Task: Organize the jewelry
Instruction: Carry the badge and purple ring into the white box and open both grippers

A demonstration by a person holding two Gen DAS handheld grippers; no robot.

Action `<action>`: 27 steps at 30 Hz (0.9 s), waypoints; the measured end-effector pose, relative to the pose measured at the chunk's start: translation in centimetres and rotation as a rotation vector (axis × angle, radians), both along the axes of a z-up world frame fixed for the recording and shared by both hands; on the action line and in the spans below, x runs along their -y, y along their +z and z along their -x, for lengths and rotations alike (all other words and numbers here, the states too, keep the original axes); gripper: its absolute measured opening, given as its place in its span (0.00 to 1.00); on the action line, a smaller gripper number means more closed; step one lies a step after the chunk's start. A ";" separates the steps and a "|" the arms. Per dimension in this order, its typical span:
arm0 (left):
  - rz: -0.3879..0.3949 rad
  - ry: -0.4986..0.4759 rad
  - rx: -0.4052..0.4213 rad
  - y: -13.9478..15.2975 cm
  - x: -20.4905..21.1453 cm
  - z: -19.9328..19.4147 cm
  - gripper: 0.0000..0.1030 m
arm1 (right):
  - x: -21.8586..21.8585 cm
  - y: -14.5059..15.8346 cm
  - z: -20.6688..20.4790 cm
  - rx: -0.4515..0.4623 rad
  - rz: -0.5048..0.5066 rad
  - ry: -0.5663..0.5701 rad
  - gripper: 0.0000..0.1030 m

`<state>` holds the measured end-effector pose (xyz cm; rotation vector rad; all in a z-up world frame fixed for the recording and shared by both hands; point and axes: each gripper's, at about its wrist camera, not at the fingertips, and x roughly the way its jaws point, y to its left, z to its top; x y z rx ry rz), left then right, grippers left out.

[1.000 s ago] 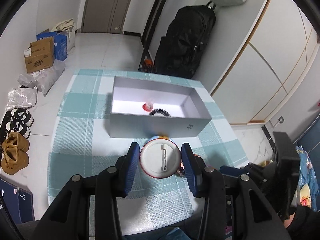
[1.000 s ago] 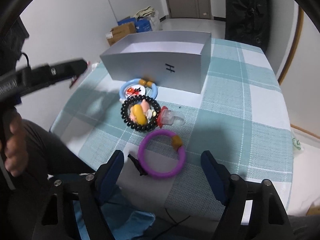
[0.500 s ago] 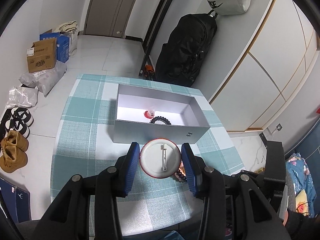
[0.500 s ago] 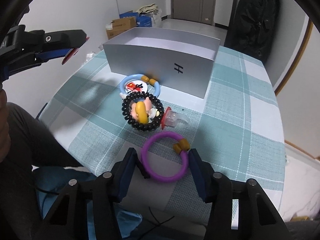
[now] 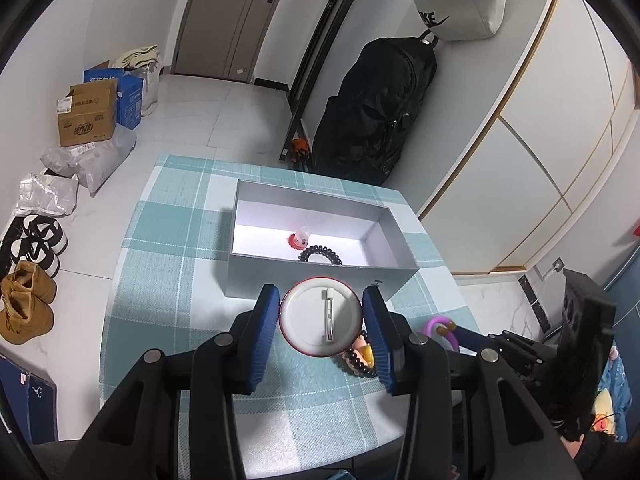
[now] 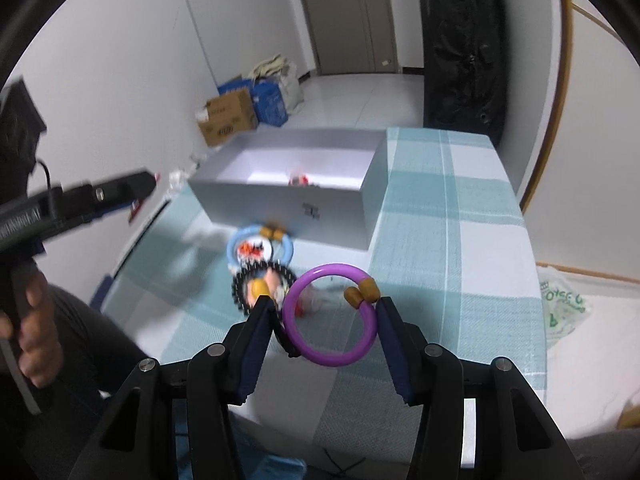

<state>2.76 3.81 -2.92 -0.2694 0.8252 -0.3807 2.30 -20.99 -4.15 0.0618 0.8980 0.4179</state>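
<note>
My left gripper is shut on a round pin badge, white back and pin facing me, held just in front of the grey box. Inside the box lie a small red piece and a black coil band. My right gripper is shut on a purple ring bracelet with two yellow beads, held above the table. Beneath it on the cloth lie a black bead bracelet around a yellow charm, and a blue ring. The left gripper shows at the left of the right wrist view.
The table wears a teal plaid cloth, with its edges close on both sides. A person's hand grips the left tool's handle. Cardboard boxes, shoes and a black bag sit on the floor beyond.
The right jaws came together on the purple ring and raised it off the cloth. The left gripper kept hold of the badge and rose a little.
</note>
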 end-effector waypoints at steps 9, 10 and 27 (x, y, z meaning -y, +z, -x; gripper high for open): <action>-0.004 0.014 0.039 1.0 0.5 -1.3 0.36 | 0.4 2.7 -2.0 0.044 -0.087 0.012 0.50; -0.007 0.012 0.044 1.1 0.6 -1.5 0.36 | 0.3 3.1 -2.3 0.052 -0.093 0.017 0.50; -0.005 0.009 -0.020 0.2 1.3 -7.3 0.36 | -2.3 4.2 -10.0 0.068 -0.137 0.143 0.50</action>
